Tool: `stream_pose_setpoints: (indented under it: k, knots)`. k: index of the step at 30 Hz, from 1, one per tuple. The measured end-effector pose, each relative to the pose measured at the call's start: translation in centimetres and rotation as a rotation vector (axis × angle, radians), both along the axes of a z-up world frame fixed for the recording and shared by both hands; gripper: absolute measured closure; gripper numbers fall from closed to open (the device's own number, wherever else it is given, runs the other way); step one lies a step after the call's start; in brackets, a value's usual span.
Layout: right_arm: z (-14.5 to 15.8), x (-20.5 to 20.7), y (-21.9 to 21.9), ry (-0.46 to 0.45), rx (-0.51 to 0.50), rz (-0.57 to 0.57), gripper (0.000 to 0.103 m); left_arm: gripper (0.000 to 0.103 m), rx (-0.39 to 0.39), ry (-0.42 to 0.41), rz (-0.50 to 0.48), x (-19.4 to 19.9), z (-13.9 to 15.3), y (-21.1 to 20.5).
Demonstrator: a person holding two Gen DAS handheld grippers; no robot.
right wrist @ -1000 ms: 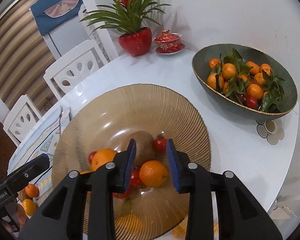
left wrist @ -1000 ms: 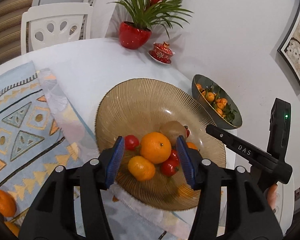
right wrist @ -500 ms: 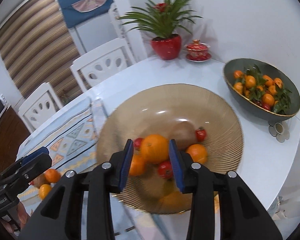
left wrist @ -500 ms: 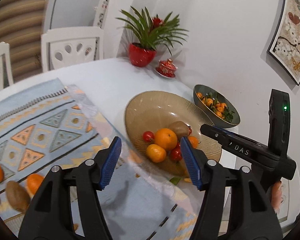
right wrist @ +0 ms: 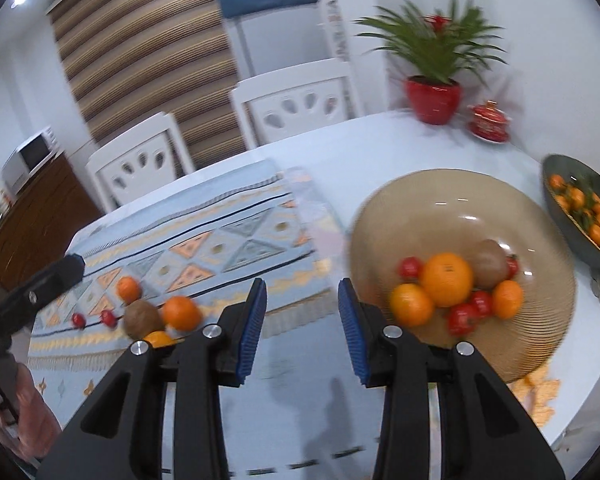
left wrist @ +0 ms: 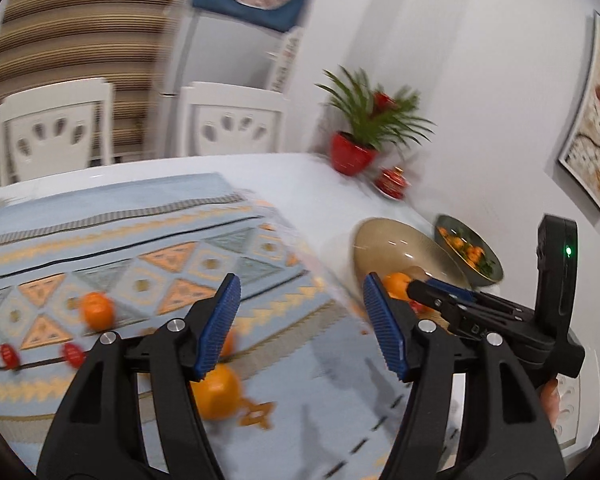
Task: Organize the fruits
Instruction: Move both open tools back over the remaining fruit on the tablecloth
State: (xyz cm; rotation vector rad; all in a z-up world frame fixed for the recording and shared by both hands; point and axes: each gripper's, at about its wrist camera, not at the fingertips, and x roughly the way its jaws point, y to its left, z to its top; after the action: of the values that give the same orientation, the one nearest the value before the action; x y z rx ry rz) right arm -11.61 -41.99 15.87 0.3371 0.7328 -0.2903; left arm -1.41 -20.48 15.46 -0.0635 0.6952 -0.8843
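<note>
A ribbed amber glass plate (right wrist: pixel 440 192) on the white table holds a big orange (right wrist: pixel 446 279), a kiwi (right wrist: pixel 488 264), small oranges and cherry tomatoes. Loose fruit lies on the patterned blue cloth (right wrist: pixel 204 240): oranges (right wrist: pixel 182 313), a kiwi (right wrist: pixel 141 320) and two cherry tomatoes (right wrist: pixel 107 317). In the left wrist view an orange (left wrist: pixel 216 394) lies just under my left gripper (left wrist: pixel 300 326), which is open and empty above the cloth. Another orange (left wrist: pixel 97 309) sits further left. My right gripper (right wrist: pixel 302 328) is open and empty, between the cloth fruit and the plate.
A dark green bowl (right wrist: pixel 556 184) of mandarins with leaves stands right of the plate. A red plant pot (right wrist: pixel 433 98) and a red lidded cup (right wrist: pixel 490 120) stand at the back. White chairs (right wrist: pixel 296 104) line the far table edge. A hand (right wrist: pixel 28 412) holds the left tool.
Both grippers have drawn back from the plate and swung left toward the cloth. The loose fruit on the cloth has come into view. Both stay open.
</note>
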Motion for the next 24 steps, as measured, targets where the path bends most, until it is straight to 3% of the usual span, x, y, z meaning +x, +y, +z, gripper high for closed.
stream_pose_setpoints:
  k: [8,12,14,16,21,24]
  knots:
    - [-1.4,3.6,6.3,0.039,-0.012,0.13,0.065,0.041,-0.006,0.007,0.213,3.2,-1.4,10.2]
    - [-2.4,4.9,9.1,0.051,-0.009,0.185,0.06,0.042,-0.015,0.014,0.298,4.5,-2.6,14.5]
    - [-3.1,5.3,10.4,0.039,0.006,0.232,0.056,0.042,-0.022,0.024,0.339,5.2,-3.4,16.4]
    - [-3.7,5.3,11.8,0.004,0.052,0.29,0.04,0.042,-0.02,0.033,0.37,6.0,-4.2,17.5]
    - [-5.4,5.6,14.8,-0.027,0.015,0.327,0.039,0.042,0.011,0.071,0.436,8.4,-6.6,19.3]
    - [-6.2,5.8,15.7,-0.028,-0.025,0.319,0.03,0.042,0.011,0.099,0.458,9.4,-7.9,20.0]
